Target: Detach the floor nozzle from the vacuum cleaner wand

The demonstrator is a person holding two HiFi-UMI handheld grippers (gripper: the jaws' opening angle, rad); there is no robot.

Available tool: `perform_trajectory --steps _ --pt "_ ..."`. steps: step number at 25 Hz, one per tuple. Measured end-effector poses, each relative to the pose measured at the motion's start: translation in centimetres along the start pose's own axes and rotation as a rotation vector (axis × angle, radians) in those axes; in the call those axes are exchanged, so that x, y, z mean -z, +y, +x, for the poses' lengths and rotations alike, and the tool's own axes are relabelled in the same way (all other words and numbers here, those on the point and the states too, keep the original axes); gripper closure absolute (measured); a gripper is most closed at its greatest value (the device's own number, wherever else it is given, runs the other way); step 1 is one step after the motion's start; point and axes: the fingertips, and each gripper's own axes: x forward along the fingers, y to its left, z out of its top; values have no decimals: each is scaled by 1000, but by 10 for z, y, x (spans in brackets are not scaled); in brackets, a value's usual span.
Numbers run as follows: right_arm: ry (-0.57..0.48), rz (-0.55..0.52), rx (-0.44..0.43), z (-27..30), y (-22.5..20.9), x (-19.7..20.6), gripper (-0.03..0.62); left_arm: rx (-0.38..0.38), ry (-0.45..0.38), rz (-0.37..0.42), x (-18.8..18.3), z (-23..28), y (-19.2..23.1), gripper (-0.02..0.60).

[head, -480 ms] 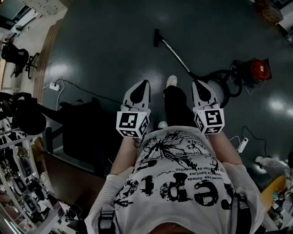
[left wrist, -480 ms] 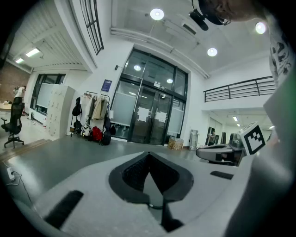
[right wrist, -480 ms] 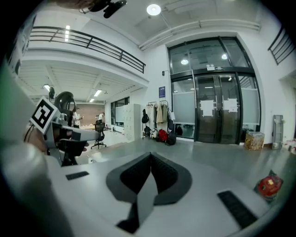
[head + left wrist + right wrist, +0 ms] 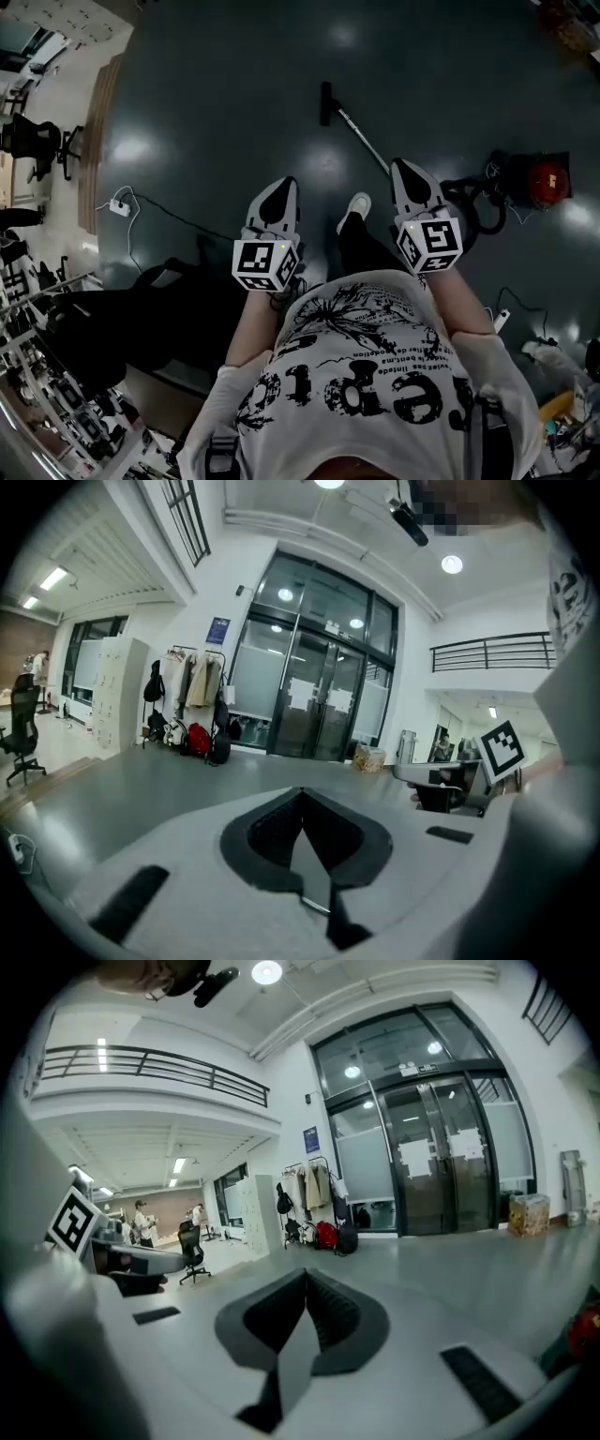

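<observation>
Dark grey floor fills the head view: the floor nozzle (image 4: 325, 103) lies far of centre, joined to its wand (image 4: 364, 143), which slants right toward the red vacuum body (image 4: 547, 179). The left gripper (image 4: 284, 184) and right gripper (image 4: 405, 169) hang near the person's chest, jaws pressed together on nothing, well apart from the nozzle. Only the gripper views show glass doors (image 4: 314, 700) and a cardboard box (image 4: 368, 758), its contents hidden.

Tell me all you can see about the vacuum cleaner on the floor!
The vacuum cleaner has a round red body, sitting on the dark shiny floor. A black hose loops from it to a thin silvery wand, which ends in a dark floor nozzle, still attached. Only the floor seems to touch it.
</observation>
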Motion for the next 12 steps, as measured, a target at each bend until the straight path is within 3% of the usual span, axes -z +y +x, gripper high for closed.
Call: perform_trajectory --steps 7,12 --pt "73 46 25 110 -97 -21 591 -12 21 -60 -39 124 47 577" --pt "110 97 65 173 -126 -13 591 6 71 -67 -40 191 86 577"
